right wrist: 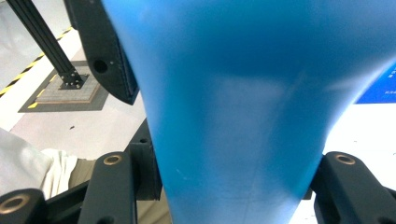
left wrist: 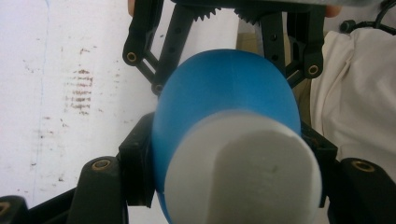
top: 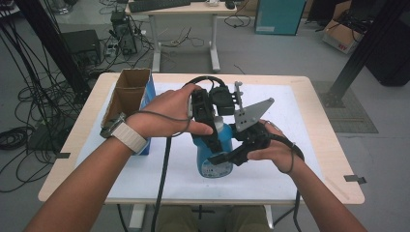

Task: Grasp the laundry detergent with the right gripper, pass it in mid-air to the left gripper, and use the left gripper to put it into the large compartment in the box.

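A blue bottle point(top: 215, 162) with a white cap point(top: 221, 124) stands upright near the middle of the white mat point(top: 290, 111). My left gripper point(top: 209, 129) comes down from above and is shut on the bottle's top, with the cap point(left wrist: 243, 172) and blue shoulder point(left wrist: 224, 88) between its jaws. From the right side, my right gripper point(top: 227, 155) is shut on the bottle's body point(right wrist: 243, 102), one jaw on each side of it. In the left gripper view the right gripper's black linkages point(left wrist: 224, 28) show beyond the bottle. Whether the base touches the mat I cannot tell.
An open cardboard box point(top: 128, 94) with a blue side stands at the table's left. The wooden table edge point(top: 333, 145) borders the mat. On the floor beyond are a desk point(top: 183, 19), cables point(top: 29, 96) at the left and a black frame post point(top: 358, 53) at the right.
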